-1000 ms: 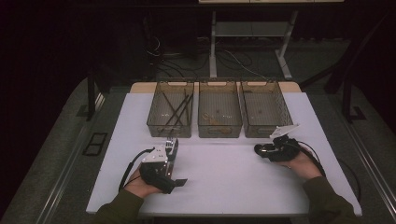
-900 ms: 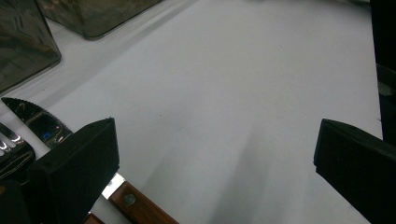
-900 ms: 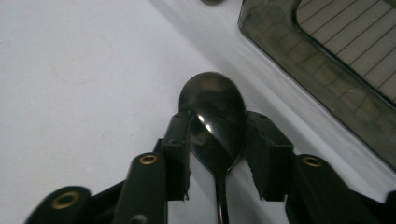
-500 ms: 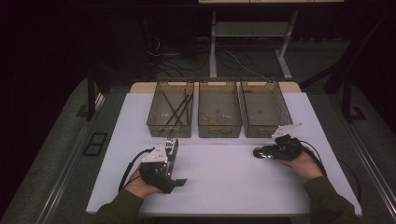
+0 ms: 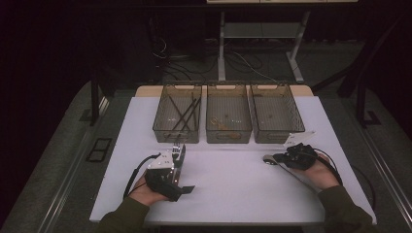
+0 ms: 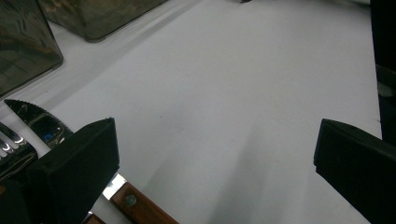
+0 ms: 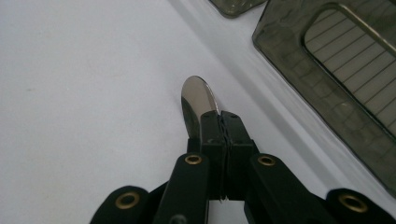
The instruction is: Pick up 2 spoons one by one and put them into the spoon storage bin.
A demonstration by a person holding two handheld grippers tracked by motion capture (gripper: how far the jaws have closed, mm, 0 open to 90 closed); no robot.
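Gripping a spoon point(image 7: 198, 100) by its handle, our right tongs point(image 7: 219, 135) have just been closing and now clench it low over the white worktop point(image 5: 233, 184), just in front of the right-hand bin point(image 5: 276, 114), bowl aimed away from that bin toward our left tongs point(image 6: 215, 154). Those stand released beside a serrated knife point(image 6: 37, 123) with a wooden handle. We read no writing anywhere.
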